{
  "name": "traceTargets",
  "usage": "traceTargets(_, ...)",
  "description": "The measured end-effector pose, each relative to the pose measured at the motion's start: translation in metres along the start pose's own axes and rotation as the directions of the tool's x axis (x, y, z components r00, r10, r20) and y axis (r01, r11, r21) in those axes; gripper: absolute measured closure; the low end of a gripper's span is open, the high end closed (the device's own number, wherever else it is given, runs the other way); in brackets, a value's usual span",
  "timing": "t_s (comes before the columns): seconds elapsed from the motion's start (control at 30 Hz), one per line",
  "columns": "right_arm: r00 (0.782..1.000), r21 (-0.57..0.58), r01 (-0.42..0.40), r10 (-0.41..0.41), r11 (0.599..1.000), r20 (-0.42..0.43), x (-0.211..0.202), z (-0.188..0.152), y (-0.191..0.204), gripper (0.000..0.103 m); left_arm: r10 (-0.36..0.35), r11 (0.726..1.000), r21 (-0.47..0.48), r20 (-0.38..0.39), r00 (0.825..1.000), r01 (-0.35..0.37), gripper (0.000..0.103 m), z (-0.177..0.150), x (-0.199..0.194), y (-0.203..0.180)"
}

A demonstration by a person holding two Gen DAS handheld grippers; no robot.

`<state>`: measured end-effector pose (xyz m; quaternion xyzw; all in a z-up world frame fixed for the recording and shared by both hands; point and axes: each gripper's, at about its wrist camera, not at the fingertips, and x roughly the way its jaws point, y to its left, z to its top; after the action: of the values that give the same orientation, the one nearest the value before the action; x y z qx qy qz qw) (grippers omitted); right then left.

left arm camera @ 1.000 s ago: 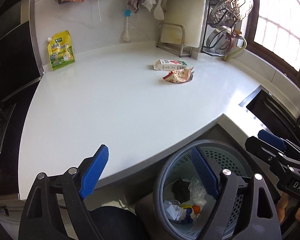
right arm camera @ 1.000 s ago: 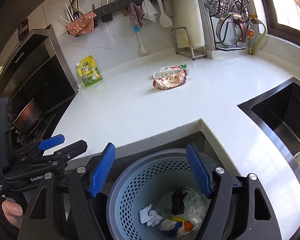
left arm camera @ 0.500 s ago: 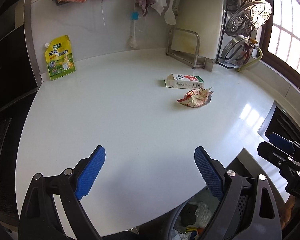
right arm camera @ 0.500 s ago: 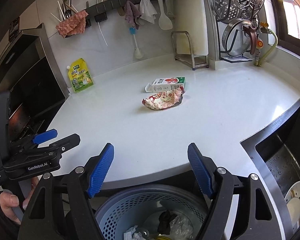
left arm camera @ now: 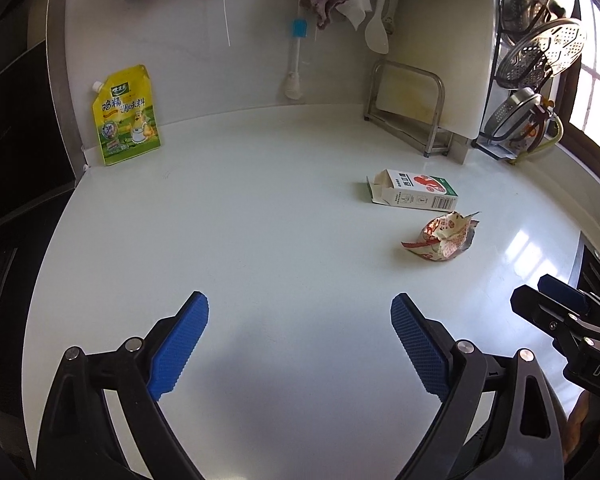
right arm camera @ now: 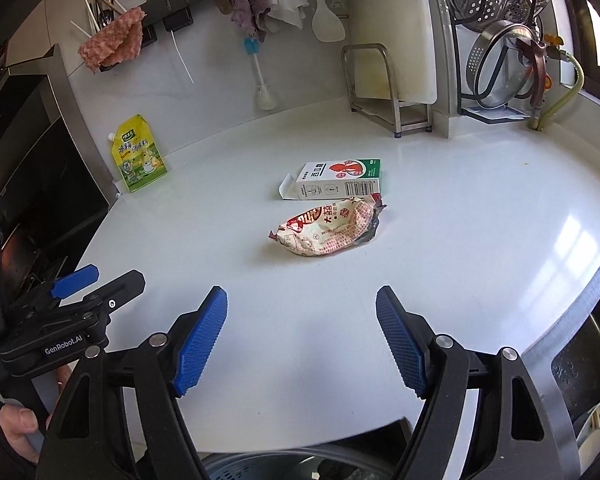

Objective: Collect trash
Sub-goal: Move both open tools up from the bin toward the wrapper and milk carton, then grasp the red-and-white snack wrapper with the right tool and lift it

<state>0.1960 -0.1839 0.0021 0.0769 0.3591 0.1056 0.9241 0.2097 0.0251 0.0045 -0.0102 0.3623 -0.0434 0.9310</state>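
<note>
**A:** Where are your claws right now?

**B:** Both over the white counter. My right gripper has its blue pads spread wide, nothing between them. My left gripper is the same, spread and empty, hovering over bare counter.

**A:** And the trash?

**B:** Two pieces, lying near the middle of the counter. A crumpled snack wrapper, red and white, sits straight ahead of my right claw, apart from the pads. Just behind it, edge almost touching, is a small carton on its side with one end flap open. From my left claw both lie off to the right: the carton farther back, the wrapper nearer.

**A:** Anything between you and them?

**B:** Only open counter between my right pads and the wrapper. My left claw shows at the left edge of the right camera, well off to the side.

**A:** What else is around?

**B:** A yellow pouch leans on the back wall at the left, beside the dark stove area. A metal rack with a white cutting board stands at the back, well behind the carton. A brush and cloths hang on the wall. The sink opens at my right, and the rim of the perforated bin peeks out below the counter edge, under my right claw.
</note>
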Motion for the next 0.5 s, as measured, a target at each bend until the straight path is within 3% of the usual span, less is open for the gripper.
traceTargets(0.37, 0.997, 0.082, 0.076, -0.074, 0.994, -0.022, 0.062, 0.023, 0.019, 0.029, 0.002, 0.999, -0.037, -0.022, 1.0, -0.002, 0.012, 0.008, 0.026, 0.023)
traceTargets(0.5, 0.99, 0.09, 0.142, -0.14, 0.986, -0.023, 0.078, 0.029, 0.025, 0.029, 0.002, 0.998, -0.058, -0.032, 0.999, -0.004, 0.012, 0.01, 0.03, 0.037)
